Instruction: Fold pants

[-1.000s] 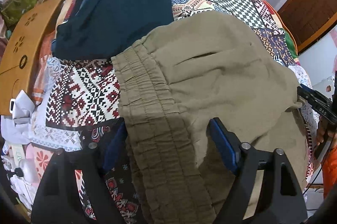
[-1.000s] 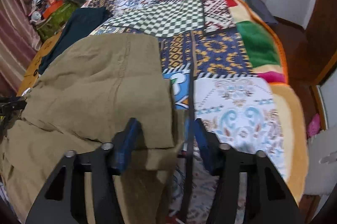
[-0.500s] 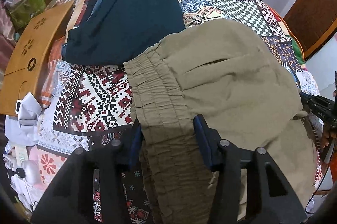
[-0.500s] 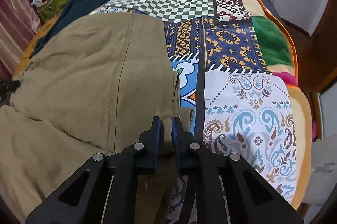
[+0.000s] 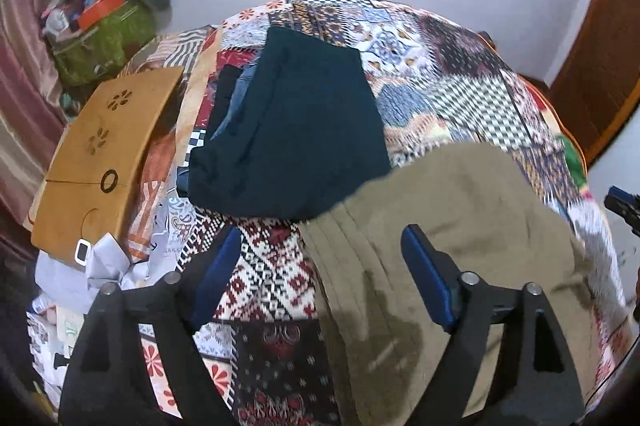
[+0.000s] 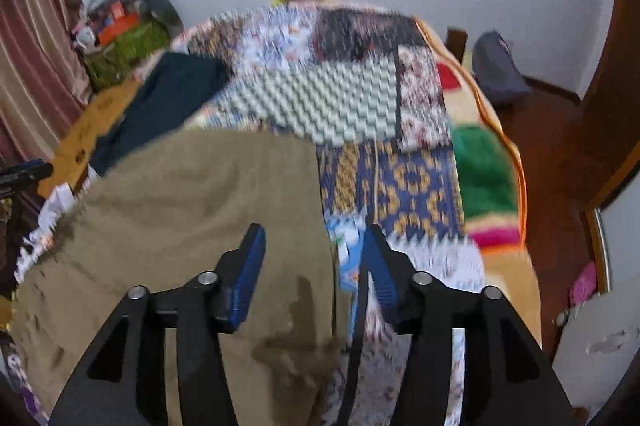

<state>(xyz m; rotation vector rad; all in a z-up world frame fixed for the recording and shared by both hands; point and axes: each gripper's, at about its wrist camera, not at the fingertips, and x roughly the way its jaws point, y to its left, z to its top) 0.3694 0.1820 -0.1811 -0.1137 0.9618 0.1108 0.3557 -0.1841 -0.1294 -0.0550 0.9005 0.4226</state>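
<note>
The olive-green cotton pants (image 5: pixel 460 226) lie folded on the patchwork bed cover (image 5: pixel 460 73), just beside a pile of dark teal folded clothes (image 5: pixel 296 129). The left gripper (image 5: pixel 320 274) is spread wide above the elastic waistband and pinches nothing. The right gripper (image 6: pixel 316 266) is also spread, over the right edge of the pants, holding nothing. I judge that one fold is finished and the cloth is released. The next move probably calls for grasping an edge again, or for placing the pants on the pile.
</note>
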